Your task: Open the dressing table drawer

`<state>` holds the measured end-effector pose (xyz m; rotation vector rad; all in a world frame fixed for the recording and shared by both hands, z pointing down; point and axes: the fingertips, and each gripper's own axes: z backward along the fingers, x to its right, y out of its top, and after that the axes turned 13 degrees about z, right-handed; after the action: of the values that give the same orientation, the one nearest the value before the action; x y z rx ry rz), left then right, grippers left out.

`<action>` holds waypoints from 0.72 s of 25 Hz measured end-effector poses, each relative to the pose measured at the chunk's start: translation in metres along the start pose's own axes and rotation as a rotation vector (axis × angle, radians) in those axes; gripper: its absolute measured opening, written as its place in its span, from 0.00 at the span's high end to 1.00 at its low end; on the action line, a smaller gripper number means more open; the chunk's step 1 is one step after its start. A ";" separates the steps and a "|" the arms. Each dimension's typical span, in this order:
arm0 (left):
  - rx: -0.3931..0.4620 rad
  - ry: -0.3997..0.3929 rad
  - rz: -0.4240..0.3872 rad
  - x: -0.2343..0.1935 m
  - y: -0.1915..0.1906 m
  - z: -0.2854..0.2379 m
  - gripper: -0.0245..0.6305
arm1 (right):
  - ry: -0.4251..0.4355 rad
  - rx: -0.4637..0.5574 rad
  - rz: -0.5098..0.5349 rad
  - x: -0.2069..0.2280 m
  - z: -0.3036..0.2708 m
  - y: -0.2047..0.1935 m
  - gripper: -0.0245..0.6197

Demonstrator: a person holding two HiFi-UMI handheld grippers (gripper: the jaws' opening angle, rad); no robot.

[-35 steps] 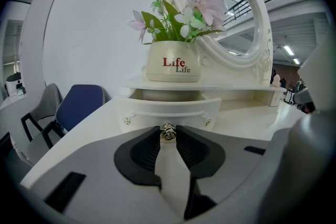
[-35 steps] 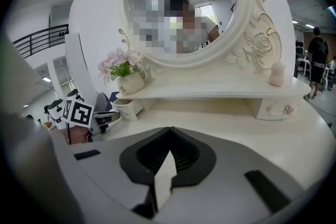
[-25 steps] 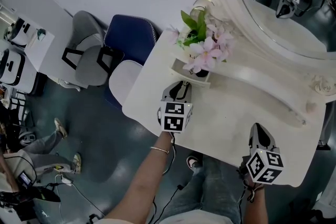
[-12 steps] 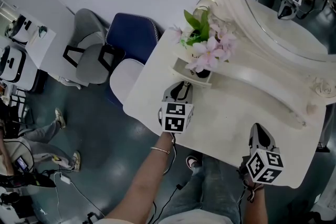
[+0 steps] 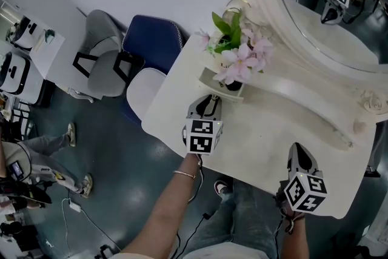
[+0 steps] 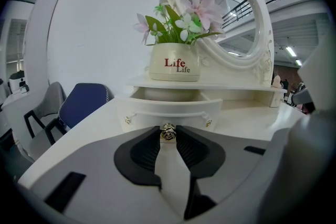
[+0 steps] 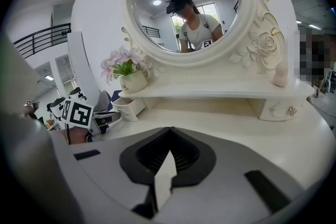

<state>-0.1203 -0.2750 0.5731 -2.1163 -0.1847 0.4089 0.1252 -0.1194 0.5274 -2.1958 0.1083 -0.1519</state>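
At the left end of the dressing table (image 5: 267, 130), under the shelf that carries the flower pot (image 6: 174, 64), sits the small drawer (image 6: 173, 108) we are after. Its curved front faces us square in the left gripper view, and we can see into the box behind that front, so we judge it already stands some way out from under the shelf.

Our left gripper (image 5: 210, 100) is the one on the job. Its jaws are closed on the little metal knob (image 6: 167, 132) at the middle of the drawer front, with the knob pinched right at the tips and nothing else between them. The knob lies dead ahead of that gripper, and the gripper's own line runs straight into the front. The drawer's travel therefore lies along that same line, from the mirror (image 5: 327, 15) side back toward our body. We reckon any further opening calls for a straight draw backward and level with the table top. A sideways drift could bind the drawer or slip the small knob out of the tips.

Our right gripper (image 7: 169, 131) has its jaws together on nothing. It hangs over the near edge toward the right end of the table, well apart from this drawer. It is closer to the second small drawer (image 7: 281, 108) under the shelf's right end.
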 end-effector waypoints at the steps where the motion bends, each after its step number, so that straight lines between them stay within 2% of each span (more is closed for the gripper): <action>1: 0.001 0.001 0.001 0.000 0.000 0.000 0.80 | 0.000 0.000 0.000 0.000 0.000 0.000 0.95; 18: 0.028 0.013 0.025 0.000 0.003 0.001 0.79 | 0.014 -0.004 0.003 0.005 -0.003 -0.001 0.95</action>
<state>-0.1204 -0.2758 0.5698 -2.0951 -0.1444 0.4105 0.1302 -0.1218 0.5299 -2.1984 0.1198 -0.1659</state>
